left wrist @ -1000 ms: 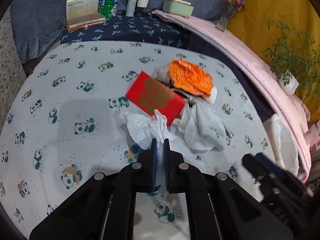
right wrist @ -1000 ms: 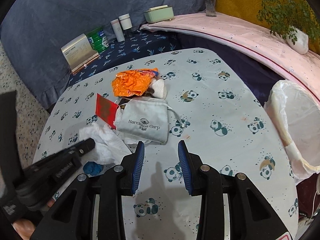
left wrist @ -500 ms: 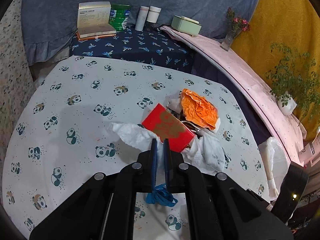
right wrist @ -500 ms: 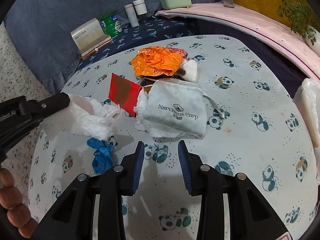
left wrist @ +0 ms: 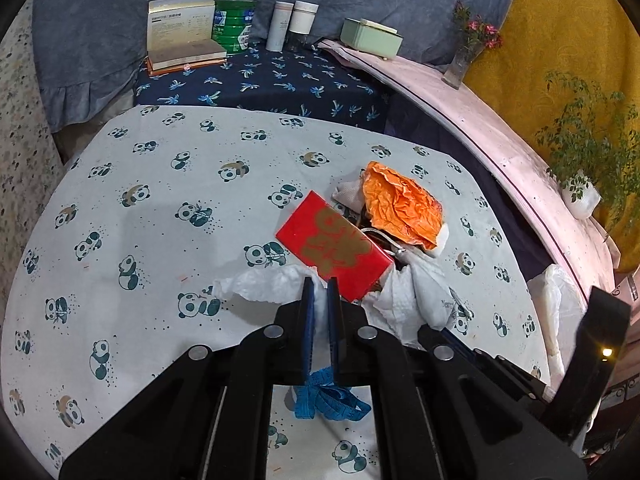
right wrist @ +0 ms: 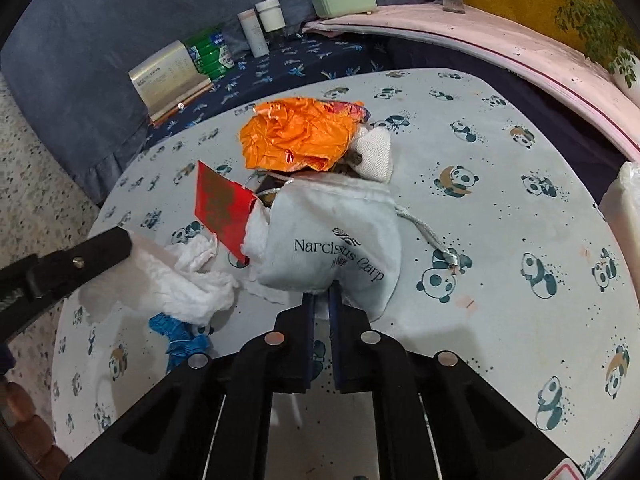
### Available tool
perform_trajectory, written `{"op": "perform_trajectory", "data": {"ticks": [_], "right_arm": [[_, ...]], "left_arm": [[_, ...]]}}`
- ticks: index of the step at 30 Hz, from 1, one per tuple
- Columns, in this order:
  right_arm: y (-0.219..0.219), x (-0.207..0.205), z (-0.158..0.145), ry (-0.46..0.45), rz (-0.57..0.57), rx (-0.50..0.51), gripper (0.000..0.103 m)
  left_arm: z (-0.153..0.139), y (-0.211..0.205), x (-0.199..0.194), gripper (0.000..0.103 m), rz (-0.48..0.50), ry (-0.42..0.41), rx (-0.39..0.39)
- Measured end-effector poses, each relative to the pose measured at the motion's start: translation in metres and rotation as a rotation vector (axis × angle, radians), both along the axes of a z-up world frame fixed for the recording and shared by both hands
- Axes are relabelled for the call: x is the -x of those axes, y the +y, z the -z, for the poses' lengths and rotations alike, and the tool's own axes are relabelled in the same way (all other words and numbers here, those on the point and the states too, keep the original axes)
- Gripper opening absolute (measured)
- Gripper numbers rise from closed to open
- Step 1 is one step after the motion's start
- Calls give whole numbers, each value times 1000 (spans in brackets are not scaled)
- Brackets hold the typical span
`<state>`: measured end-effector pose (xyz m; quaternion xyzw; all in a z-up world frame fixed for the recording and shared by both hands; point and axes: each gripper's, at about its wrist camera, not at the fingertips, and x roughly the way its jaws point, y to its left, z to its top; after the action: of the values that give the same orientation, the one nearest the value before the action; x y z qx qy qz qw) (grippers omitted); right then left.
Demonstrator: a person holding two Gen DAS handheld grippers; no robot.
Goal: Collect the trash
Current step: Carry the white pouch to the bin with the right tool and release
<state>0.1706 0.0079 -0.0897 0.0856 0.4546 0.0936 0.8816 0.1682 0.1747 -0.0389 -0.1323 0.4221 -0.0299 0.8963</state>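
On the panda-print tablecloth (left wrist: 160, 216) lies a pile of trash. It holds a red envelope (left wrist: 334, 248), a crumpled orange wrapper (left wrist: 400, 208) and a pale drawstring pouch (right wrist: 332, 236). My left gripper (left wrist: 319, 285) is shut on a white tissue (left wrist: 264, 286) and holds it just above the cloth. The right wrist view shows that tissue (right wrist: 168, 276) hanging from the left fingers (right wrist: 100, 246). A blue tape (right wrist: 180, 336) lies under it. My right gripper (right wrist: 322, 294) is shut, pinching the pouch's near edge.
A white-lined bin (left wrist: 556, 304) stands off the table's right edge. At the back, on a dark blue cloth, are a book box (left wrist: 180, 24), a green can (left wrist: 234, 24), two bottles (left wrist: 292, 24) and a mint box (left wrist: 370, 38). A pink ledge with plants curves along the right.
My right gripper came forward and down to the pouch, and its open jaws shut on the near edge. My left gripper lifted the tissue off the cloth, uncovering the blue tape.
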Motion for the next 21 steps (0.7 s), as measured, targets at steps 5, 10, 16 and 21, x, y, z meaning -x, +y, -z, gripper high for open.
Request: {"op": "perform_trajectory", "data": {"ticks": [5,10,16,21], "right_arm": [[-16,16,-25,-51,13,-36,6],[-36,34,-56,-113,33,-58,4],[-65,58,-81,-170,73,-69,3],[-93,77,-94,-203,118,-76,3]], "left_arm": [[-8,-12,8,6,14,-12,5],[-24,-31,18,6,41,-40,4],[-44,-65,32,6,97,-75,-5],[-55,-90,42,6,137,-95,-8]]}}
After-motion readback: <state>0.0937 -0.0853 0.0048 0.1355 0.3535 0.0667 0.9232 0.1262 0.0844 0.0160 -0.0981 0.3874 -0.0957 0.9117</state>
